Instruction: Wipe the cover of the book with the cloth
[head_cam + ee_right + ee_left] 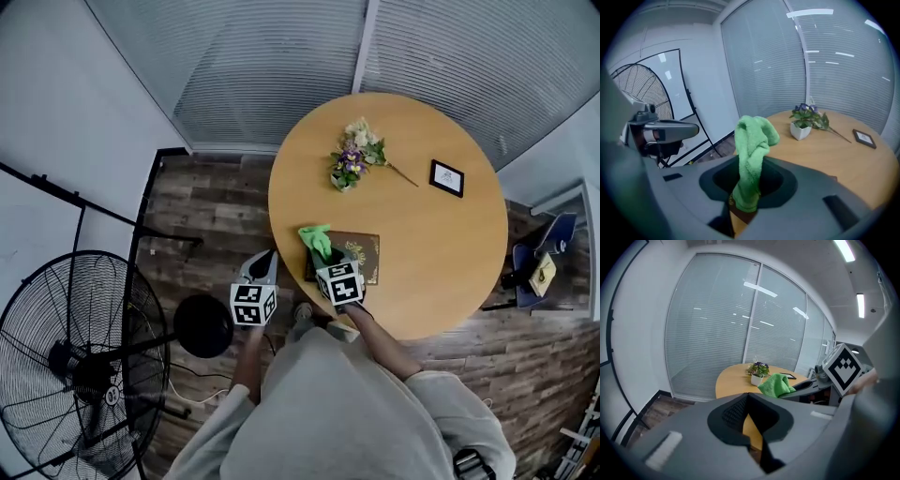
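Though the head view barely shows it, right tongs (pixel 749 161) pinch the cloth (pixel 753 136); left tongs (pixel 749 397) sit together, empty.

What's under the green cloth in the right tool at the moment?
The brown book lies on the table beneath the cloth gripped by the right tool. The book's right part shows; its left part is covered by cloth and tool, so contact cannot be judged.

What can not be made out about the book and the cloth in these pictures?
Cover of the book: in the head view, the right gripper and the cloth hide its left part; the gold print is too small to read.
Contact between cloth and book: the gripper's body blocks it in every view.
Picture frame: head view, image too small.
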`<act>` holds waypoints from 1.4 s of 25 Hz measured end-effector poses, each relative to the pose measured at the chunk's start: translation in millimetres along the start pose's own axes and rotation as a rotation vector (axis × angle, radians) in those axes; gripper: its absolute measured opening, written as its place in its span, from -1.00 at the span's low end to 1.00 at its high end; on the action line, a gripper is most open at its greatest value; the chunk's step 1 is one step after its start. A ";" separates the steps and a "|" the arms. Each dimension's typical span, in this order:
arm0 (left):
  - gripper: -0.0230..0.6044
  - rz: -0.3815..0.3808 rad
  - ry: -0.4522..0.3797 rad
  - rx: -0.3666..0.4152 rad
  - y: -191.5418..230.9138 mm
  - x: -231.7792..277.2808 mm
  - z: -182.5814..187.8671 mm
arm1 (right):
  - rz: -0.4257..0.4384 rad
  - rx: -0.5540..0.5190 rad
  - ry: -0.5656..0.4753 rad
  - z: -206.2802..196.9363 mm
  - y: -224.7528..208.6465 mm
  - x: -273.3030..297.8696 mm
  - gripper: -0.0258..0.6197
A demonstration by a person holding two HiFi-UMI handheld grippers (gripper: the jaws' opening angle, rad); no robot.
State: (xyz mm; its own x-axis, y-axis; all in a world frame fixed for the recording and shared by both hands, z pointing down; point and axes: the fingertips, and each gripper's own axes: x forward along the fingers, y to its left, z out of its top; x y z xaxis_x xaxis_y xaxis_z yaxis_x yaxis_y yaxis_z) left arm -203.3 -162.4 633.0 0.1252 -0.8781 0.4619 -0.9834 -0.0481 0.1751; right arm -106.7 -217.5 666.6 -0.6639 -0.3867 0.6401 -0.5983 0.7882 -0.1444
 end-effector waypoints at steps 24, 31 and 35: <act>-0.90 0.009 0.030 0.000 16.0 -4.3 -8.9 | -0.047 -0.059 0.114 -33.9 1.1 44.0 -0.60; -0.90 -0.010 0.030 0.010 9.1 5.0 -4.2 | -0.062 -0.042 0.112 -40.2 -12.1 39.2 -0.60; -0.90 -0.034 0.035 0.016 -1.6 12.6 -5.0 | -0.081 -0.025 0.110 -42.3 -23.4 32.5 -0.60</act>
State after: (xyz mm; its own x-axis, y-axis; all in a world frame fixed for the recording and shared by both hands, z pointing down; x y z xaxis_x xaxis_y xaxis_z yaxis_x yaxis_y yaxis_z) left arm -199.5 -171.0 642.9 0.1625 -0.8586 0.4863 -0.9805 -0.0853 0.1769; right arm -95.3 -228.3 722.7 -0.5598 -0.3956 0.7281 -0.6357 0.7687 -0.0710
